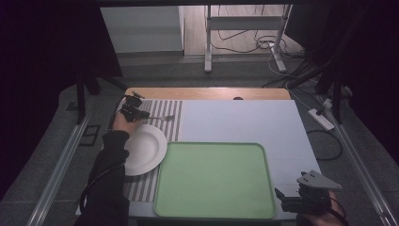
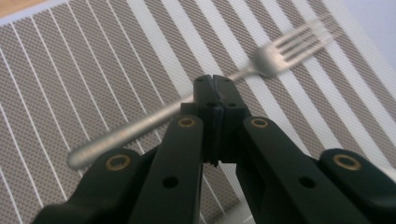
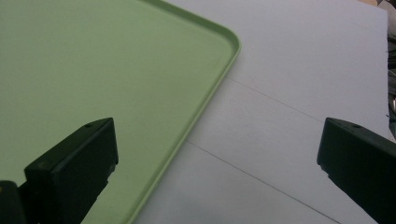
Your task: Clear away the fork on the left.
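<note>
A metal fork point(image 1: 164, 117) point(image 2: 280, 51) lies across the striped placemat point(image 1: 157, 106) point(image 2: 70, 70) at the table's far left, tines pointing right. My left gripper point(image 1: 142, 114) point(image 2: 215, 84) is shut on the fork's handle about midway along, jaws pressed together. A white plate point(image 1: 146, 148) sits on the placemat just in front of that hand. A light green tray point(image 1: 214, 179) point(image 3: 93, 56) is in the middle front. My right gripper point(image 1: 283, 200) point(image 3: 217, 144) stands open at the front right. Its jaws are wide apart over the tray's right rim, with nothing between them.
A white sheet point(image 1: 235, 120) point(image 3: 303, 84) covers most of the tabletop, with a wooden edge point(image 1: 207, 92) at the back. Beyond the table are a metal stand point(image 1: 244, 28), floor cables and a power strip point(image 1: 321, 118) on the right.
</note>
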The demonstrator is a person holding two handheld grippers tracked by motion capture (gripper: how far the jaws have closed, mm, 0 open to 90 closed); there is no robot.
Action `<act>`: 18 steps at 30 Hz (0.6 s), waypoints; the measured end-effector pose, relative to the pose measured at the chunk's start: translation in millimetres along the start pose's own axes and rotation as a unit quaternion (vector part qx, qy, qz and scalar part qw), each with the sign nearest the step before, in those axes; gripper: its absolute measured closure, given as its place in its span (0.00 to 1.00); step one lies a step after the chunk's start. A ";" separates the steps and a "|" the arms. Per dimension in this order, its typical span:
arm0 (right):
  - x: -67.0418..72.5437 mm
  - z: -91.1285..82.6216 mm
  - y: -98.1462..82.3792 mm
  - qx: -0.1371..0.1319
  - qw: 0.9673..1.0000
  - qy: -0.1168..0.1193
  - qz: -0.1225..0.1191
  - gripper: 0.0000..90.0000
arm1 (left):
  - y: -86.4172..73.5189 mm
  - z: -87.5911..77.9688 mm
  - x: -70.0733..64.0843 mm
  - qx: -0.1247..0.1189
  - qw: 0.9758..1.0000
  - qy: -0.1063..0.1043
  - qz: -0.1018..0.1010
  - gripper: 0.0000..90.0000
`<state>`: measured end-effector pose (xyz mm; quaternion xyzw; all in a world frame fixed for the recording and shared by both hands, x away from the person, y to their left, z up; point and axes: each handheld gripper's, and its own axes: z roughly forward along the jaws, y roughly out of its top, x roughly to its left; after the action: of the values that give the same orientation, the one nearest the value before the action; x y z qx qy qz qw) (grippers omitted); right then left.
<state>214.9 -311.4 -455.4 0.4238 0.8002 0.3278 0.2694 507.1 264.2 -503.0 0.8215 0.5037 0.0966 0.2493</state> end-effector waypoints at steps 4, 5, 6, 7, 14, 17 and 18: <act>-0.7 -0.1 -0.2 -0.002 1.000 -0.001 0.004 0.00 | 9.8 10.8 1.8 0.022 1.000 0.020 0.004 0.99; -1.1 -0.4 -0.2 -0.001 1.000 0.000 0.005 0.00 | 11.7 13.6 2.4 0.027 0.999 0.025 0.005 0.99; -1.2 -0.5 -0.4 -0.002 1.000 -0.001 0.006 0.00 | 13.3 16.2 3.0 0.032 0.999 0.030 0.004 0.99; -1.3 -0.6 -0.4 -0.003 1.000 -0.001 0.006 0.00 | 14.7 18.5 4.2 0.038 0.999 0.032 0.003 0.99; -1.3 -1.1 -1.0 -0.005 1.000 -0.001 0.006 0.00 | 11.8 22.9 16.5 0.051 0.998 0.044 -0.020 0.99; -1.3 -1.5 -1.3 -0.004 1.000 -0.001 0.006 0.00 | 6.5 19.4 16.4 0.057 0.997 0.039 -0.019 0.99; -1.3 -1.5 -1.3 -0.004 1.000 -0.001 0.006 0.00 | 4.7 18.0 15.6 0.061 0.997 0.037 -0.018 0.99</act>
<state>213.8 -313.5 -455.2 0.4279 0.7958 0.3325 0.2702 525.5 270.5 -517.5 0.8220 0.5319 0.0917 0.1818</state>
